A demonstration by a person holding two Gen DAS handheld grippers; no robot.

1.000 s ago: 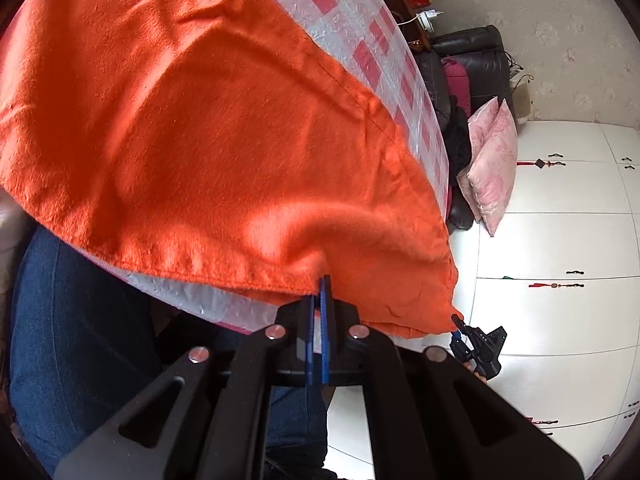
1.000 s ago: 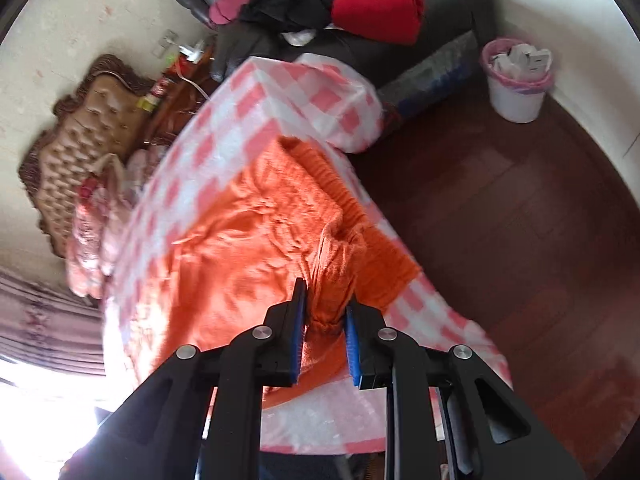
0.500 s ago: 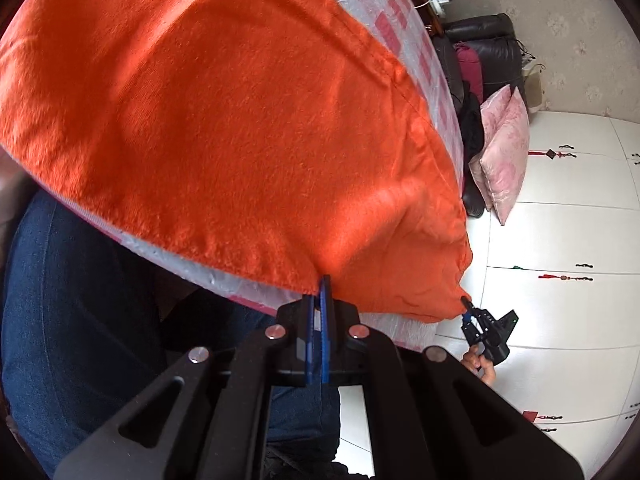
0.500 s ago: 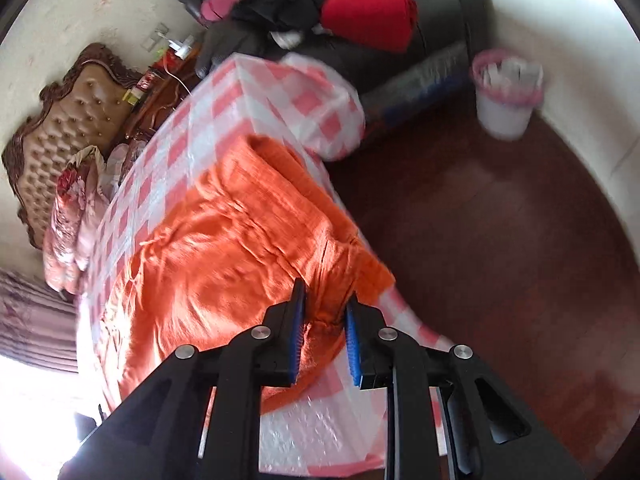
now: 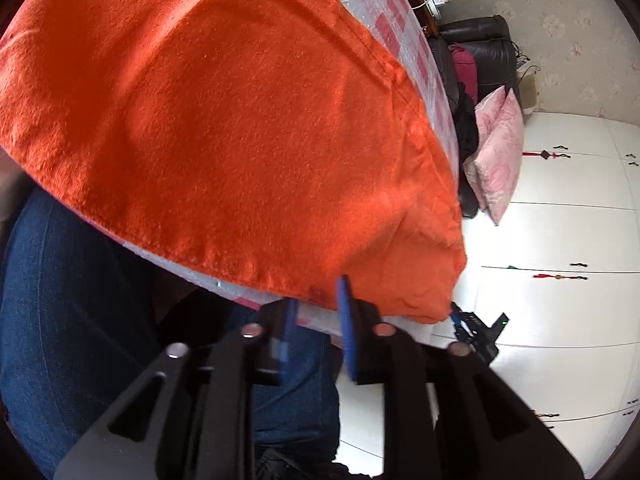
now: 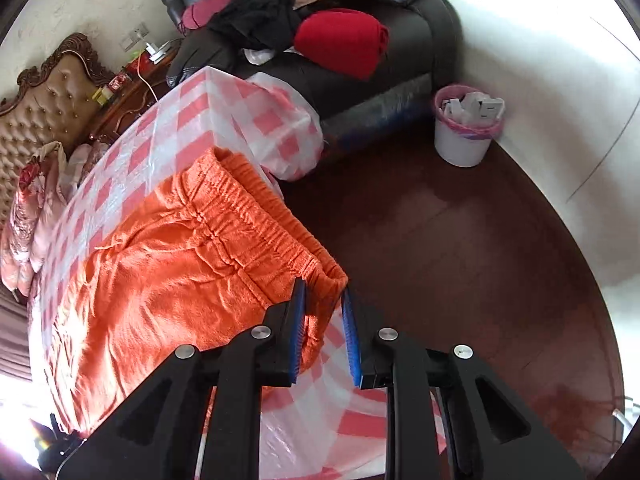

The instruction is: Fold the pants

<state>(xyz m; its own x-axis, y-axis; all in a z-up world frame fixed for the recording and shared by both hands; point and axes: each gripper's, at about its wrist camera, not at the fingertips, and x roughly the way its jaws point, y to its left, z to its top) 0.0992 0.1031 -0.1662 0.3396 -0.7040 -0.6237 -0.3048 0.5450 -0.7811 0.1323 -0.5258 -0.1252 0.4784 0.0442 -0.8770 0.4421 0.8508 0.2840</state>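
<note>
1. Orange pants lie spread over a table draped in a pink-and-white checked tablecloth, the elastic waistband running along the table edge nearest the dark sofa.
2. The right gripper has the near corner of the waistband between its blue pads, which press the gathered cloth at the table's corner.
3. The left gripper sits at the opposite end of the table, at the hem edge of the pants. Its jaws have just been opening and now stand apart, with no cloth pinched between the blue pads; the hem rests just above them.
4. From the left wrist camera, the right gripper shows small at the far corner of the orange fabric.
5. A person's blue jeans show below the table edge.
</note>
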